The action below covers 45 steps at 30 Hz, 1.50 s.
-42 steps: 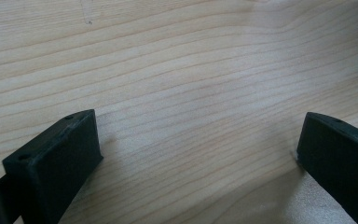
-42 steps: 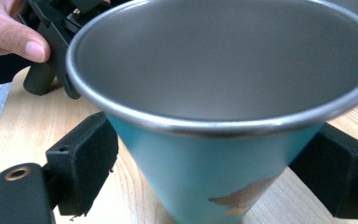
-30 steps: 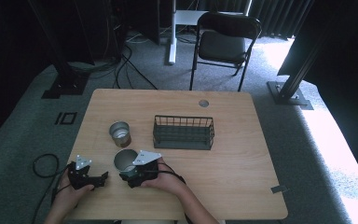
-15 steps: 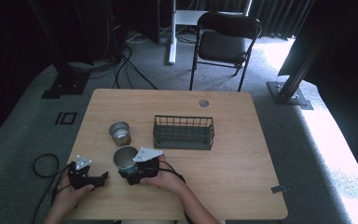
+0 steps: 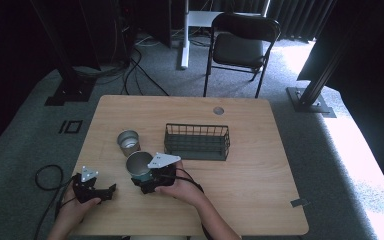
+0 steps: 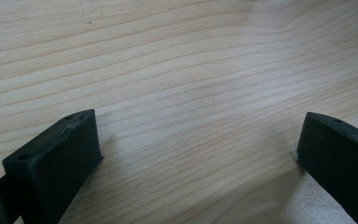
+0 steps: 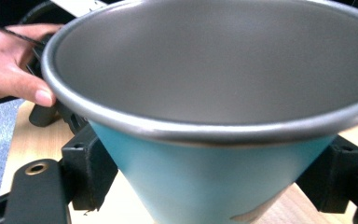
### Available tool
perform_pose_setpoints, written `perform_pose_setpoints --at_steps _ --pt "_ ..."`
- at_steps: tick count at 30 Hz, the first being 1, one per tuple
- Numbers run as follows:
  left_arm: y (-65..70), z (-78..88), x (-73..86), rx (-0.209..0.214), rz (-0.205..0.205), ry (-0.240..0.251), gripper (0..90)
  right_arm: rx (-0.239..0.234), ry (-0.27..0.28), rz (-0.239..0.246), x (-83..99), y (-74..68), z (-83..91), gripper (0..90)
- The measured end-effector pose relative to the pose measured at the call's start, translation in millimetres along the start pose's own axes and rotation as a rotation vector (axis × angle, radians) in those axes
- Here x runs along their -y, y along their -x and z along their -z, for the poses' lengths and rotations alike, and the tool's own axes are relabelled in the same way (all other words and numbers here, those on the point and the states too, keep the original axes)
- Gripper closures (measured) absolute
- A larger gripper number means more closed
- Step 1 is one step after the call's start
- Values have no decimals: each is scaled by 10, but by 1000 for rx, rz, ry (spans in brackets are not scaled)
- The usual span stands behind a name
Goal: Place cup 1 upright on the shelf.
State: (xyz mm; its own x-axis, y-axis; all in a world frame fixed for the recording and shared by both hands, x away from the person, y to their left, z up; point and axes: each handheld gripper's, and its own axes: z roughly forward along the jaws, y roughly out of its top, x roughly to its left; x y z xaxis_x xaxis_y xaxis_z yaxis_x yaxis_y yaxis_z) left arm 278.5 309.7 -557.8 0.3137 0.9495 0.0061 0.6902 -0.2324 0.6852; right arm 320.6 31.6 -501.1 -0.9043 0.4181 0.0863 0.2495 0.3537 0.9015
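Two metal cups are out: a blue cup [image 5: 139, 165] pinched between the jaws of the right gripper [image 5: 149, 180] at the near left of the surface [image 5: 250, 175], and a second cup [image 5: 128, 142] just behind it. One wire basket [image 5: 197, 142] stands to their right. The left gripper [image 5: 94, 189] rests with jaws spread over bare wood. The blue cup's base is cut off in the right gripper view.

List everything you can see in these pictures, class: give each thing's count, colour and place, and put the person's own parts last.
Blue cup: 1, blue outside, grey metal inside, between the right gripper's jaws.
Metal cup: 1, silver, standing on the table, left of the basket.
Wire basket: 1, dark, table centre.
Table: 1, light wood.
Folding chair: 1, black, behind the table.
Right gripper: 1, black, shut on the blue cup.
Left gripper: 1, black, open over bare table.
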Motion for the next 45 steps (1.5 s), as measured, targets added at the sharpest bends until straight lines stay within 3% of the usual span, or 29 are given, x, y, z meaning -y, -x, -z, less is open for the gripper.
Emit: perform_pose_setpoints --at_steps 15,30,32,39,40,45 --pt "0 0 0 1 0 0 3 45 45 -16 -246 130 309 176" --pt "0 0 0 1 1 0 3 148 86 -33 -473 339 607 176" --pt "0 0 0 1 1 1 3 193 98 -51 -508 415 688 177" --pt "0 0 0 1 1 1 3 278 115 -72 -543 549 822 176" --pt "0 0 0 1 1 1 3 313 121 -82 -550 601 865 177" --pt "0 0 0 1 1 1 3 394 133 -98 -553 716 971 177"
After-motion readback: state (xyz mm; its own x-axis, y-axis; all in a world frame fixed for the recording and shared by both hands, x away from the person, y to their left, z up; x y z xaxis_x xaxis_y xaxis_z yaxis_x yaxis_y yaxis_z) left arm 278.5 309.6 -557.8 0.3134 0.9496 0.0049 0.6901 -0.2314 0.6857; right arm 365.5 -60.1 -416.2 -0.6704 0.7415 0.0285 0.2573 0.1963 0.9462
